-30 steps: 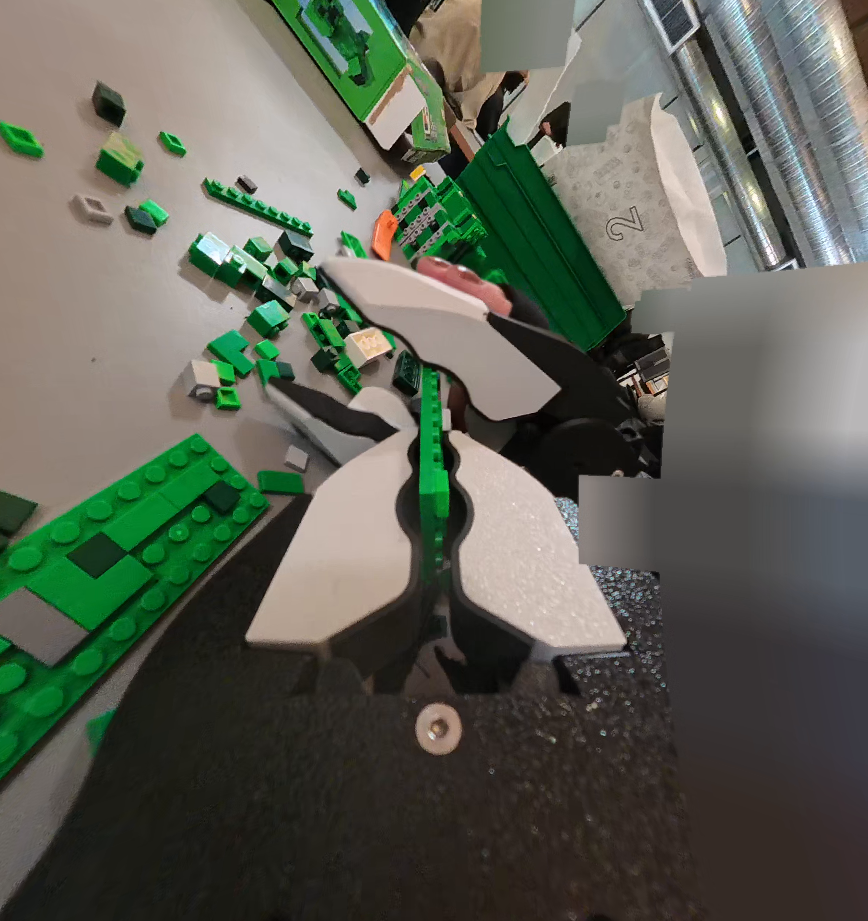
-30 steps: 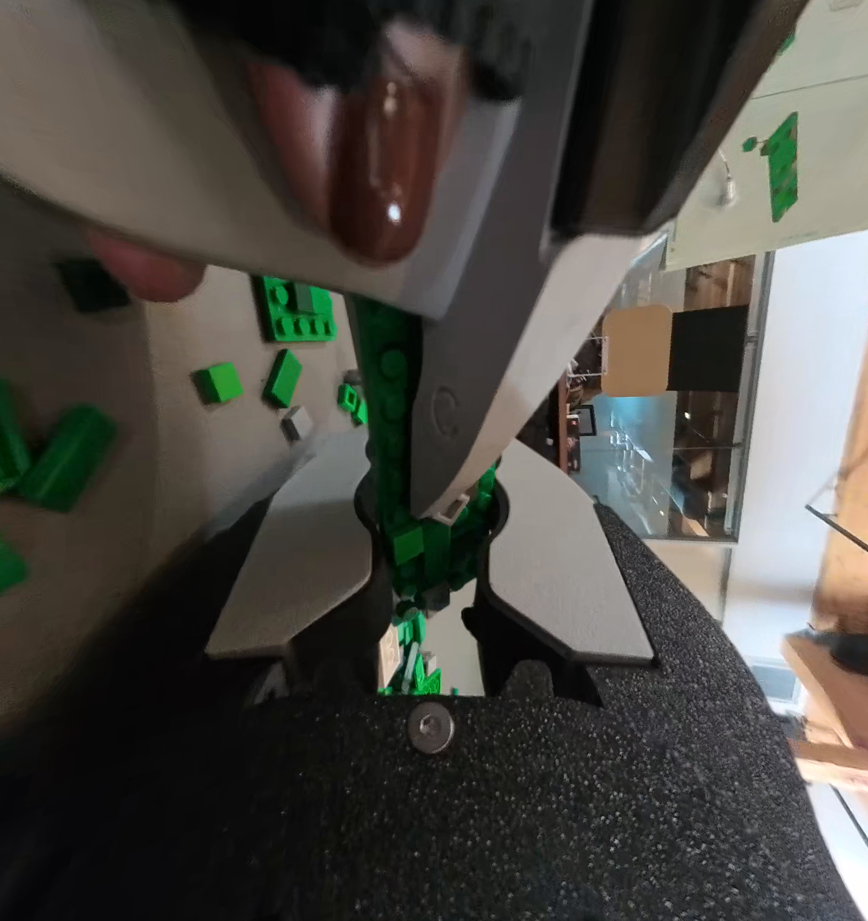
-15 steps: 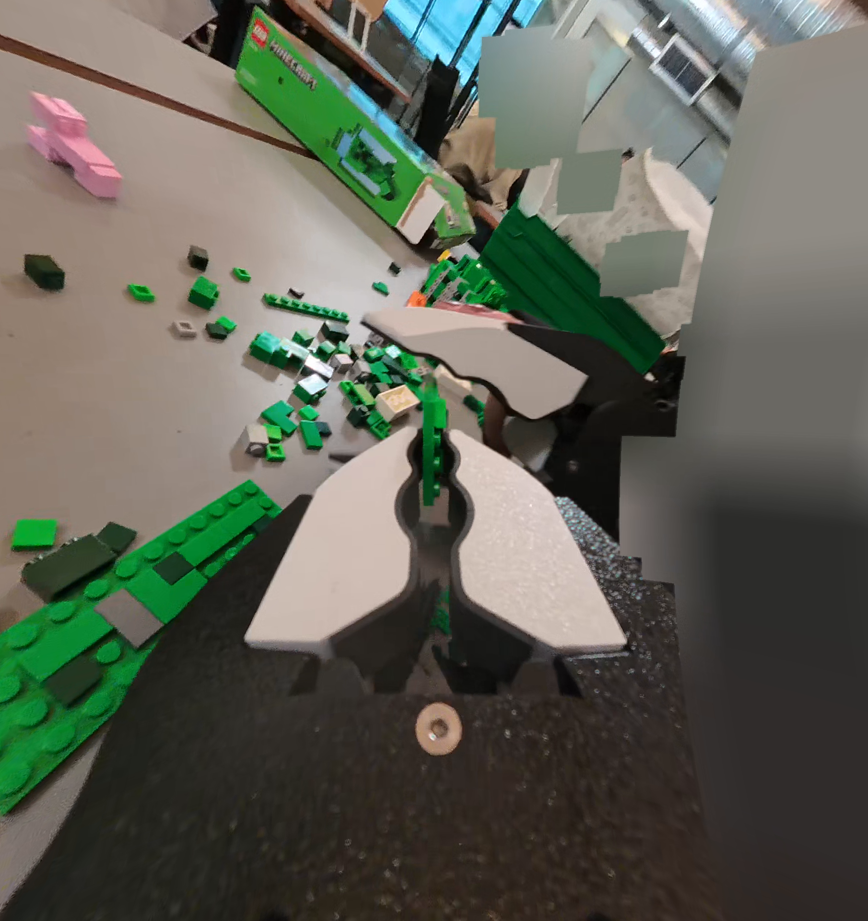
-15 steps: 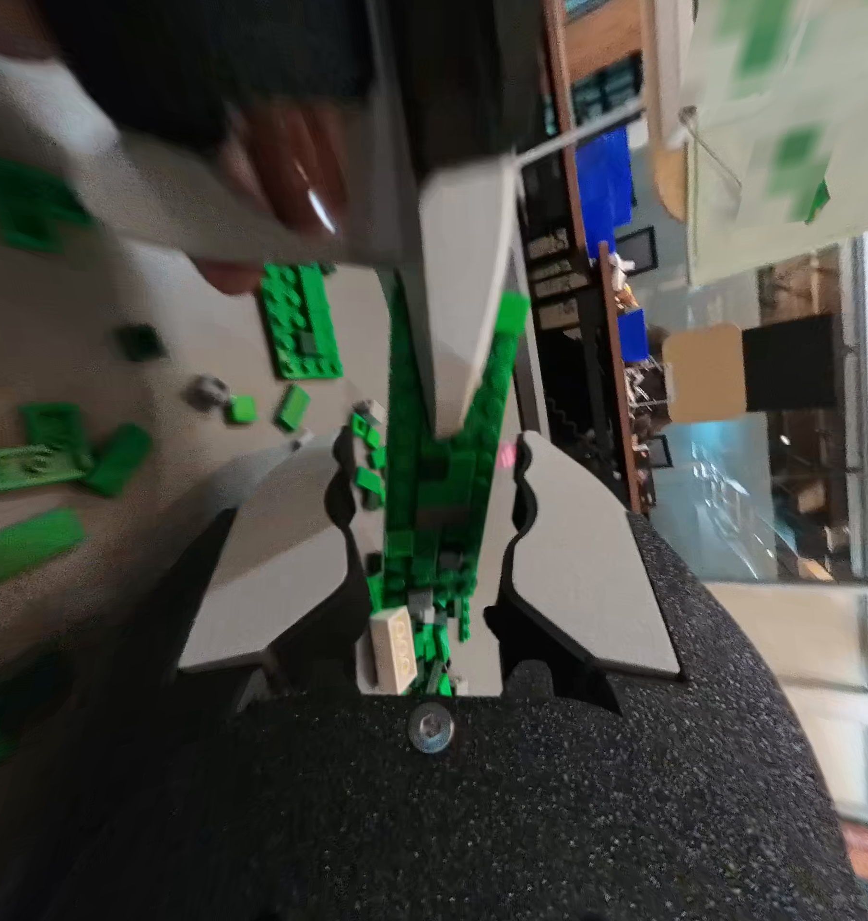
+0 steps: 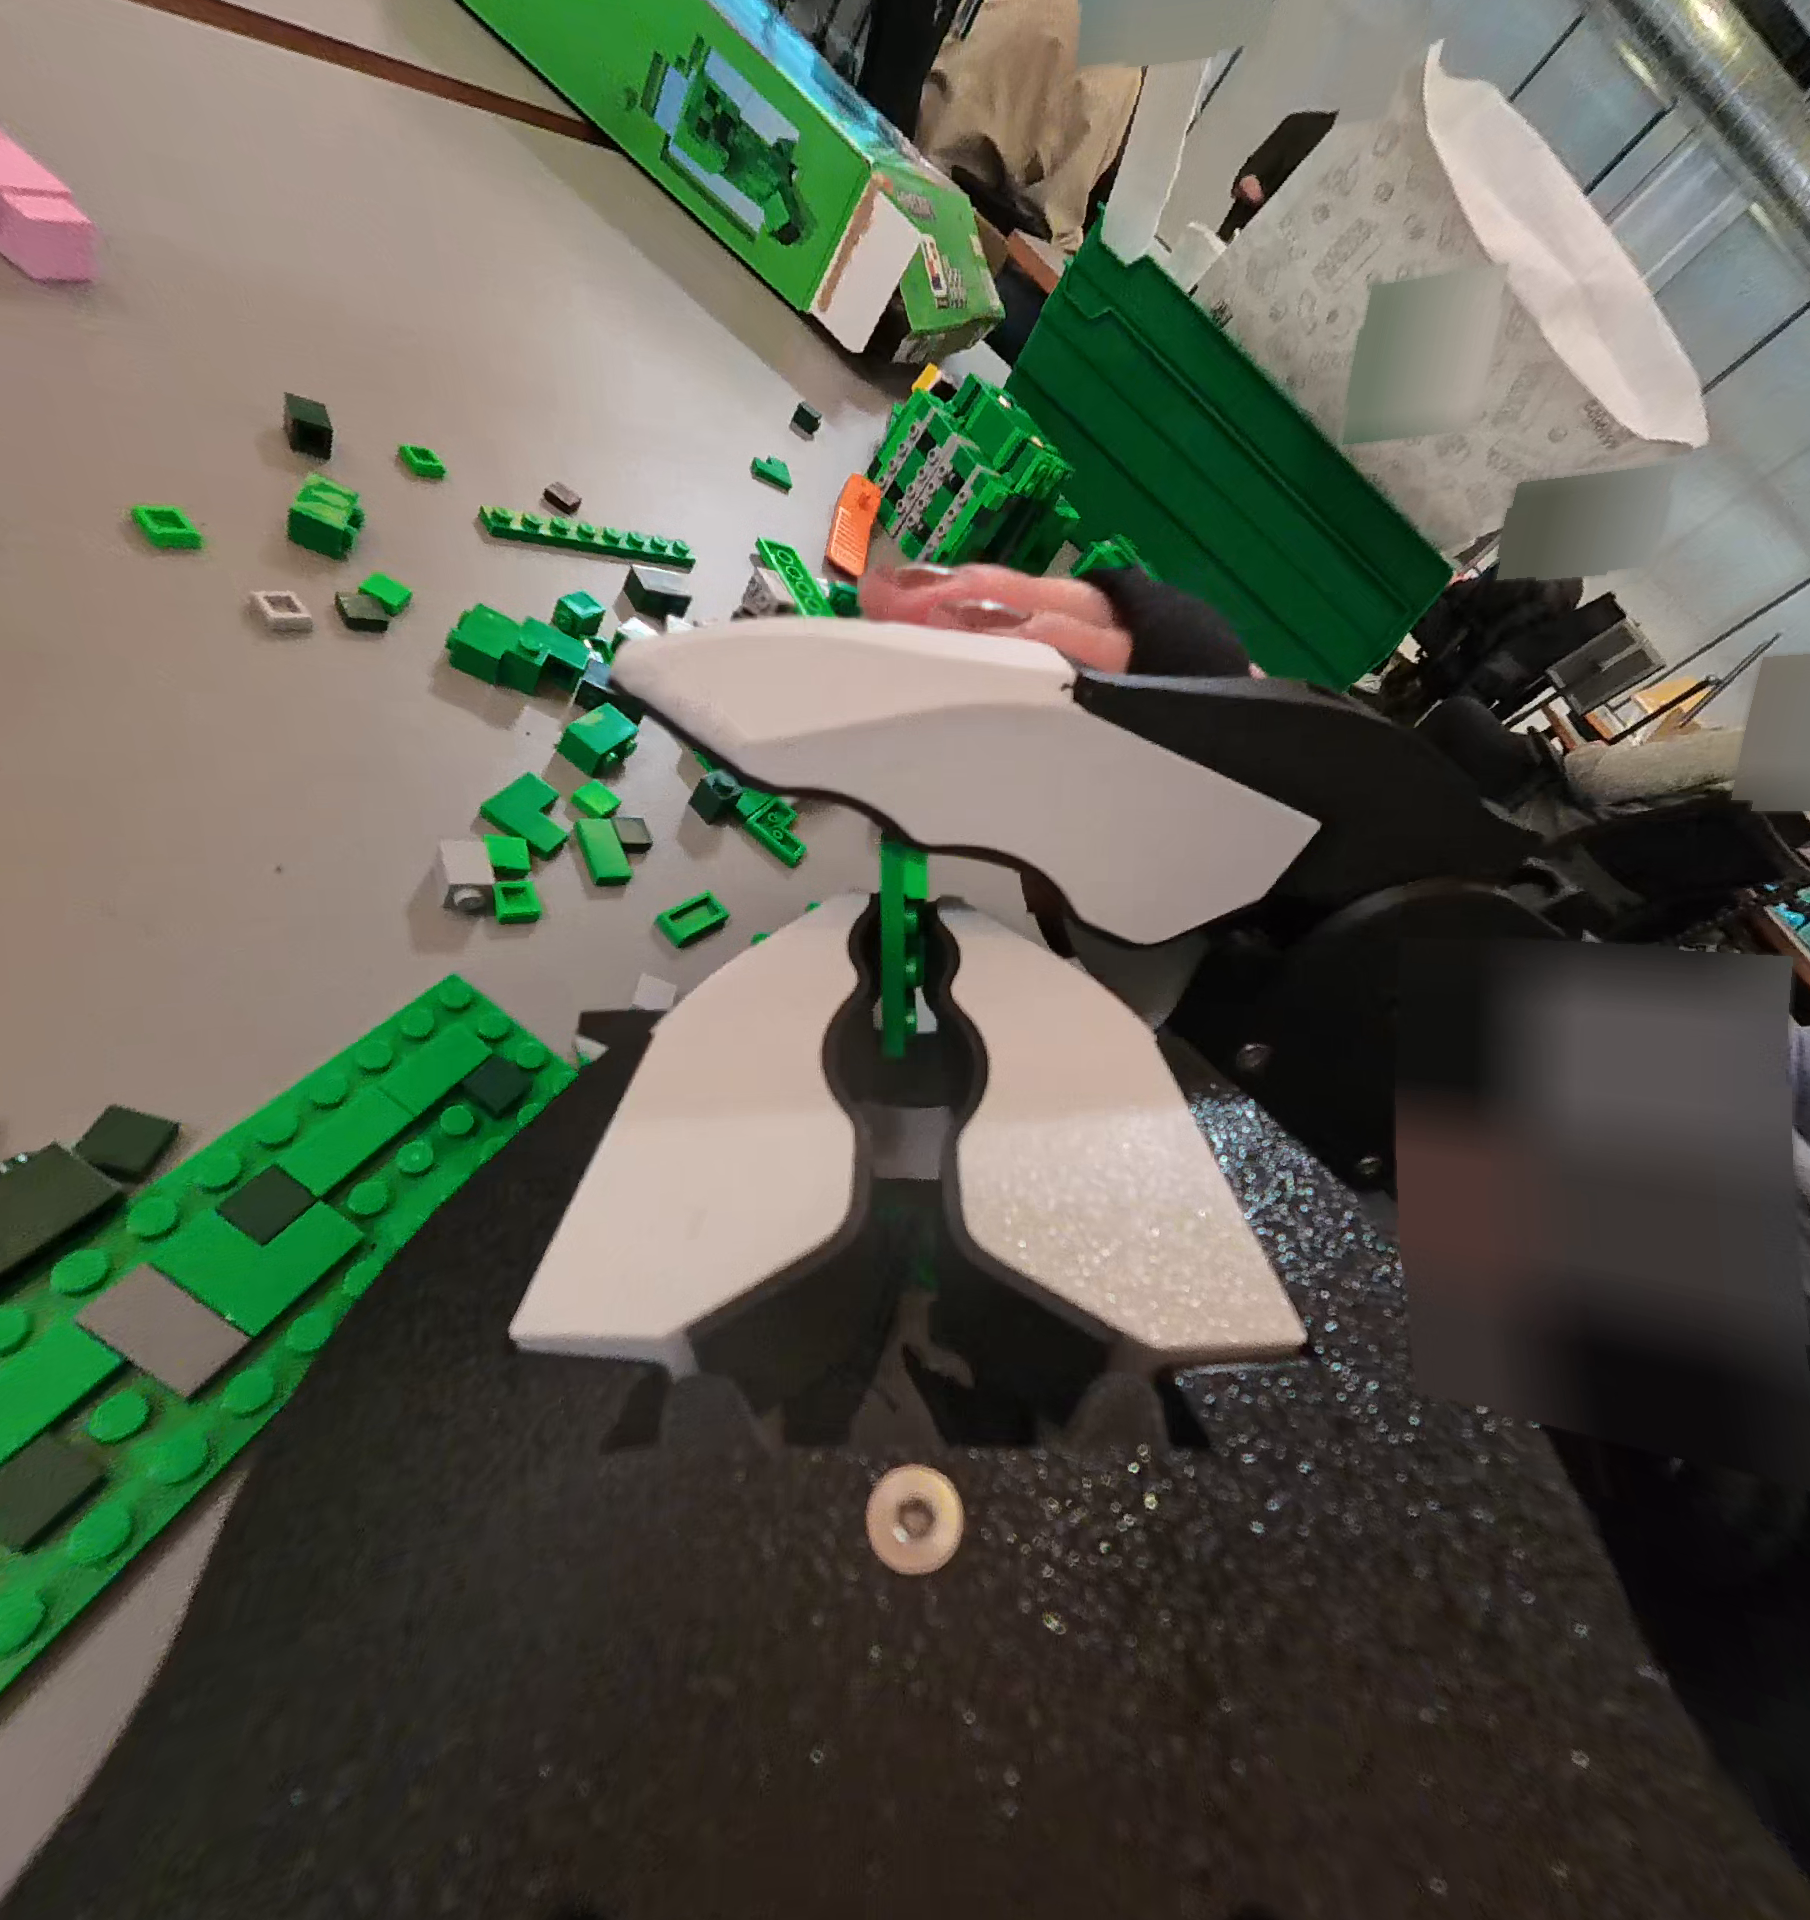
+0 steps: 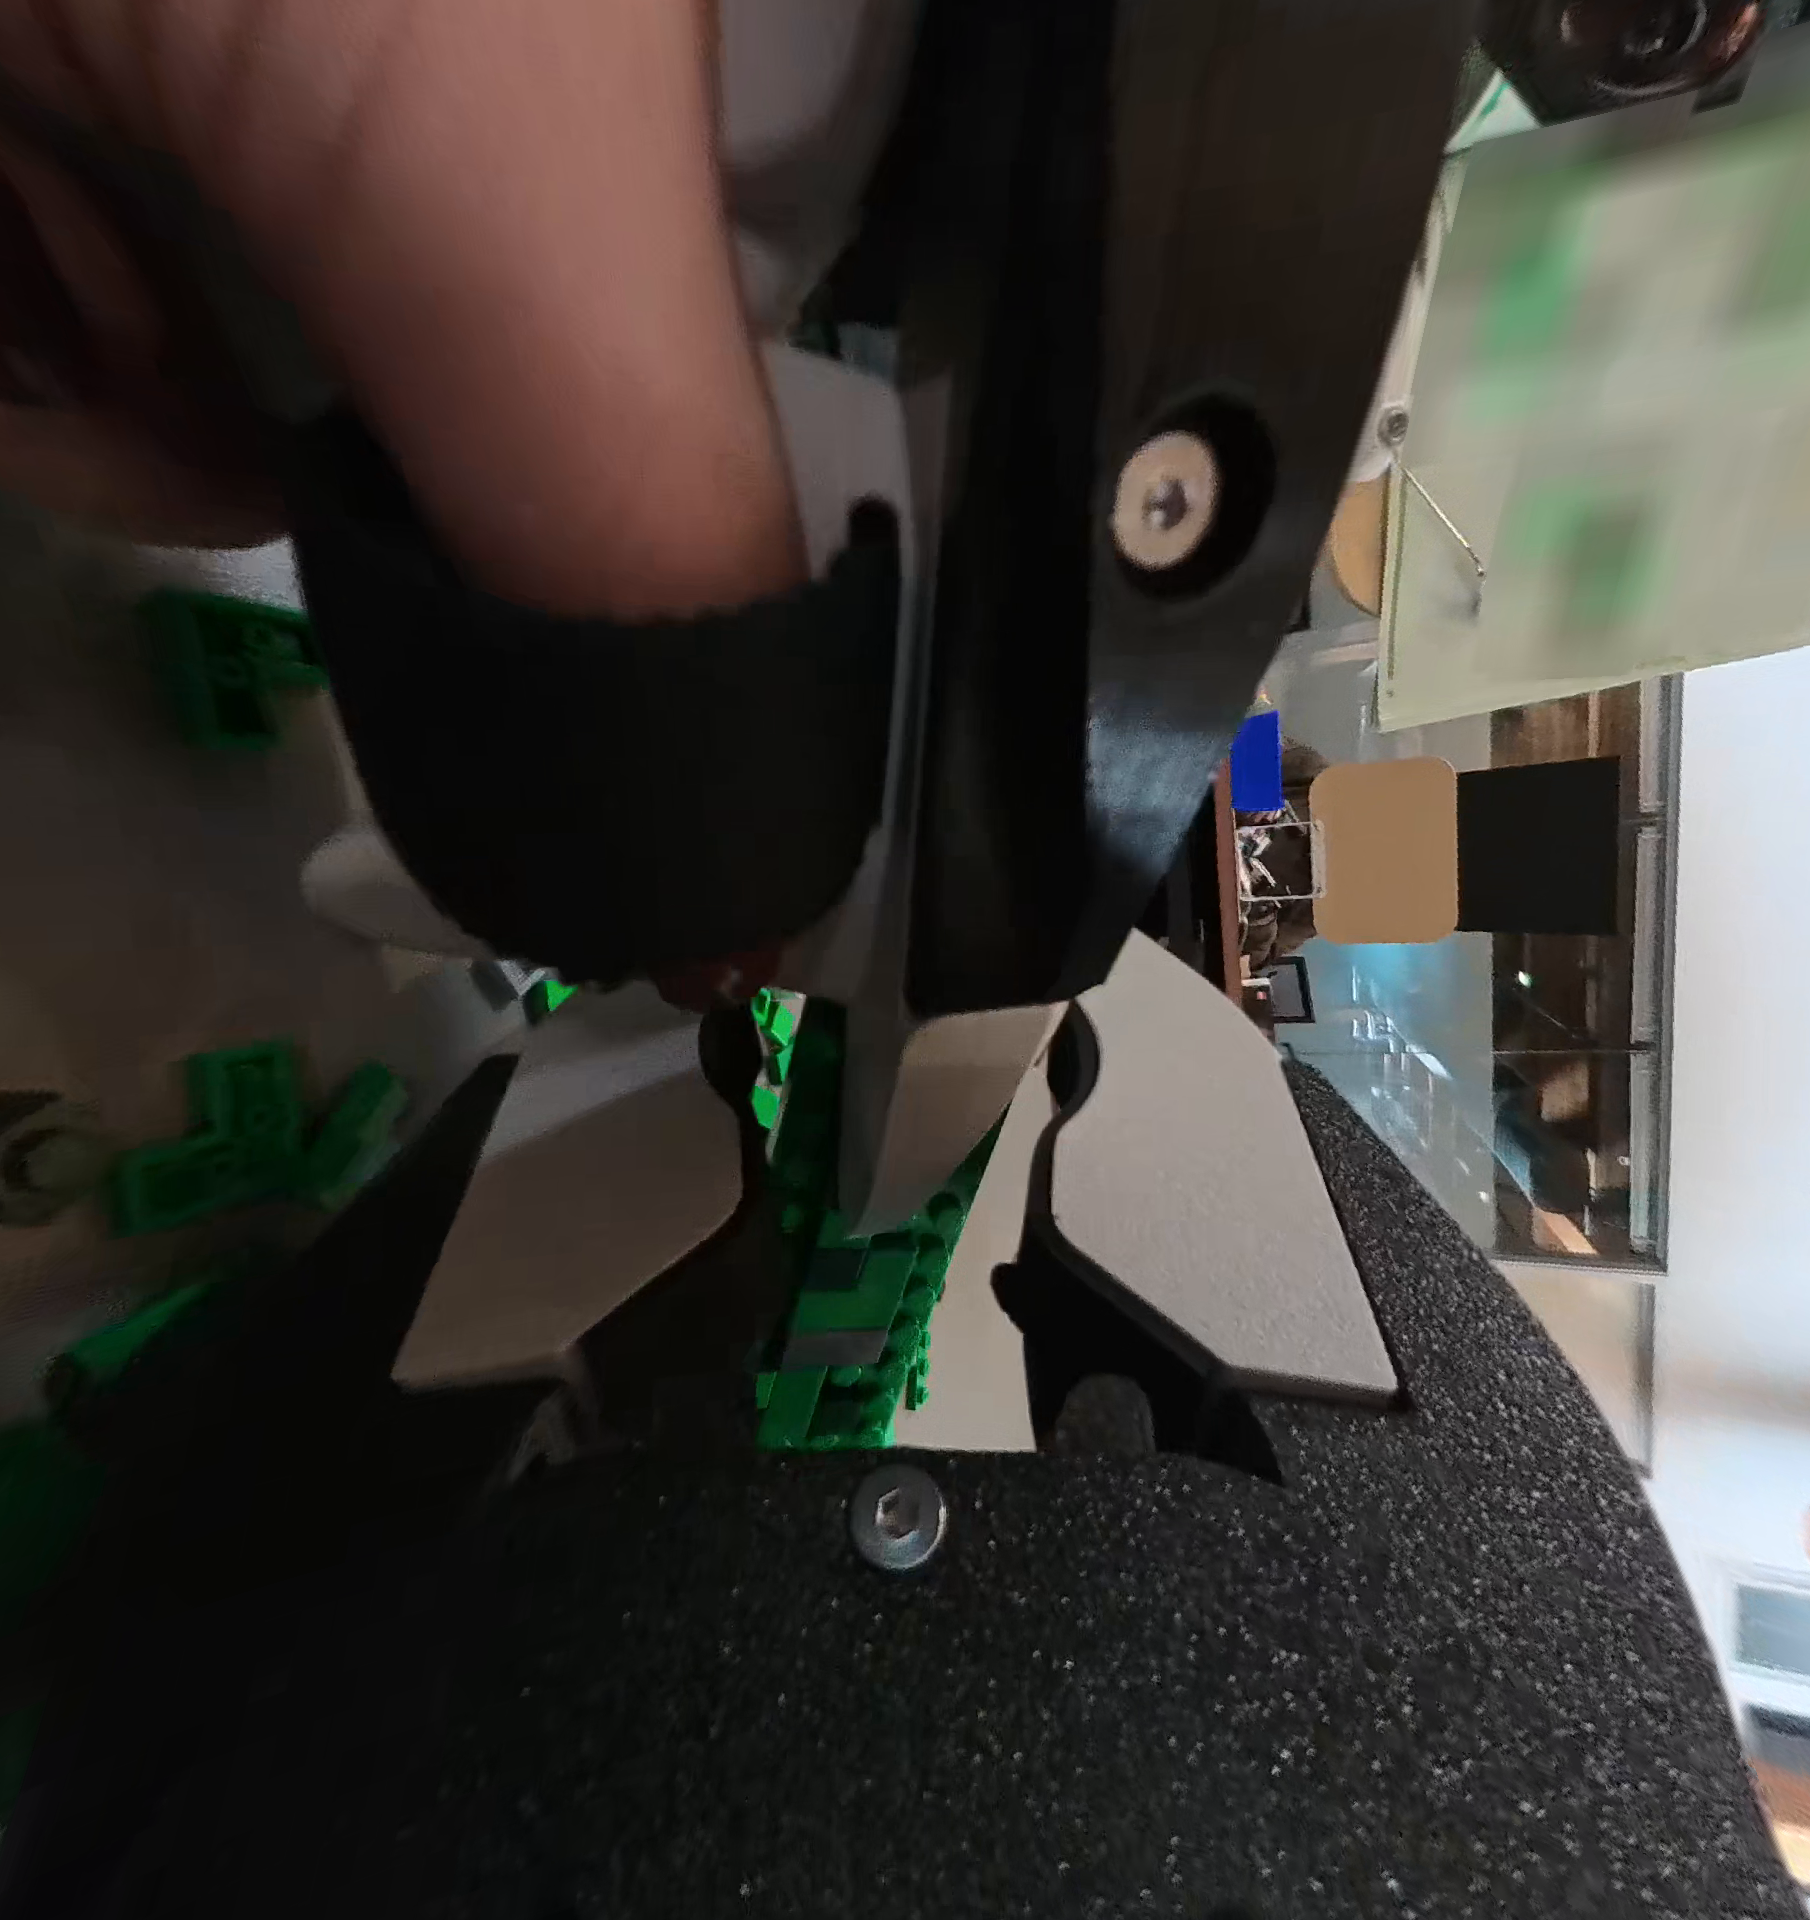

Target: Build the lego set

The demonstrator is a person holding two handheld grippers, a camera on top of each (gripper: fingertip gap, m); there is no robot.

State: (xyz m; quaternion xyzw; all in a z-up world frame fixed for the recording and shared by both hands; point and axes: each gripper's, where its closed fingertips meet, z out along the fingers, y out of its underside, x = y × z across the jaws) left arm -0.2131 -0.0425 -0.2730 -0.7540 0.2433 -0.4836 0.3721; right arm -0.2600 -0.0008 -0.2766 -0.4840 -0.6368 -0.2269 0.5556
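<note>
My left gripper (image 5: 899, 1023) is pressed together on a thin green plate (image 5: 901, 940), held edge-on and clear of the grey table (image 5: 215, 727). My right gripper (image 6: 896, 1132) stands spread, its fingers well apart and gripping nothing; in the left wrist view one of its fingers lies across the far end of the plate, and whether it touches I cannot tell. Between the spread fingers, in the right wrist view, the left gripper's tip points at a green studded piece (image 6: 859, 1340), very close to the lens. To the near left lies the large green baseplate (image 5: 215, 1268), partly tiled; loose green bricks (image 5: 558, 790) are scattered beyond it, with the set box (image 5: 735, 135) at the far edge. Risks, in my judgement: the plate is held by a narrow edge only, so a knock from the crossing finger could twist it out of the grip; both tools crowd one spot, and contact is hard to verify
</note>
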